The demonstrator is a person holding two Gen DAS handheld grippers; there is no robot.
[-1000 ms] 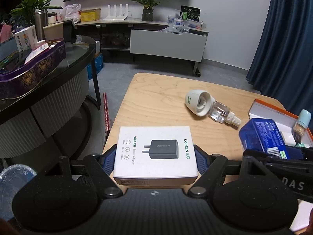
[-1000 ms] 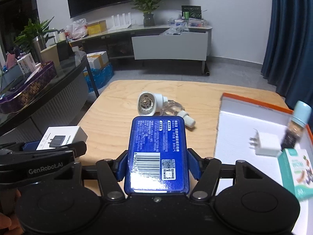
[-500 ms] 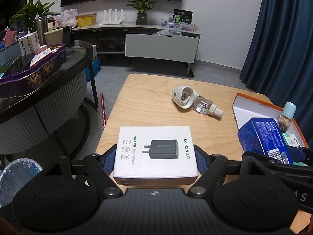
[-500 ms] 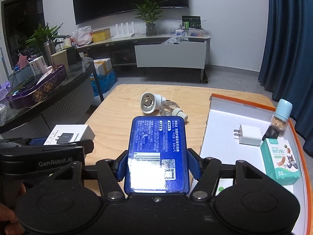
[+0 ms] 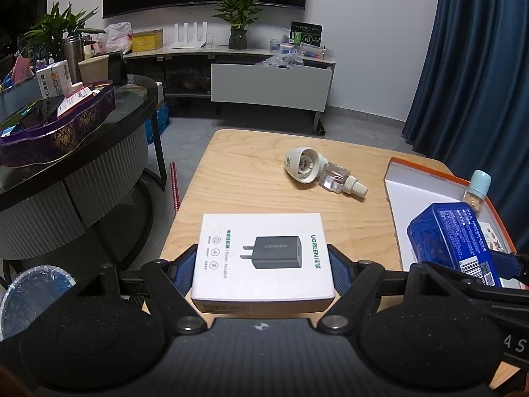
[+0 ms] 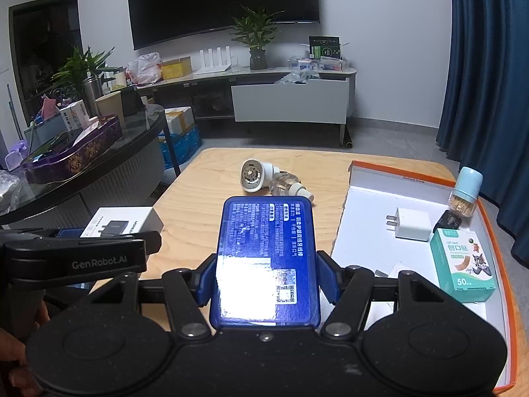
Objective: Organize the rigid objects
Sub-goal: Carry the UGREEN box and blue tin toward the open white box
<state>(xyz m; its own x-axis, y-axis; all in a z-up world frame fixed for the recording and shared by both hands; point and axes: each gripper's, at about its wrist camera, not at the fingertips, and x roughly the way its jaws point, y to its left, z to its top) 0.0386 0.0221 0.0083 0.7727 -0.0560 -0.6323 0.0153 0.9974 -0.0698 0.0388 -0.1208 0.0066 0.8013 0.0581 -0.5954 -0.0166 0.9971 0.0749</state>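
Both claws are angled down over the wooden tabletop (image 5: 251, 178): the left claw (image 5: 263, 261) pinches the white adapter box (image 5: 263, 254) by its sides, and the right claw (image 6: 266, 274) pinches the blue case (image 6: 266, 244), long axis running straight ahead, beside the orange-rimmed tray (image 6: 370, 172). Glare wipes out the case's near label, and each item's near end is hidden behind its claw. The white plug-in device (image 5: 305, 165) lies on its side mid-tabletop, with its clear bottle (image 5: 337, 178) pointing toward the tray.

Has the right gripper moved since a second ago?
Yes. The right gripper, clamping the blue box, has backed away from the white plug-in device, which now sits farther ahead.
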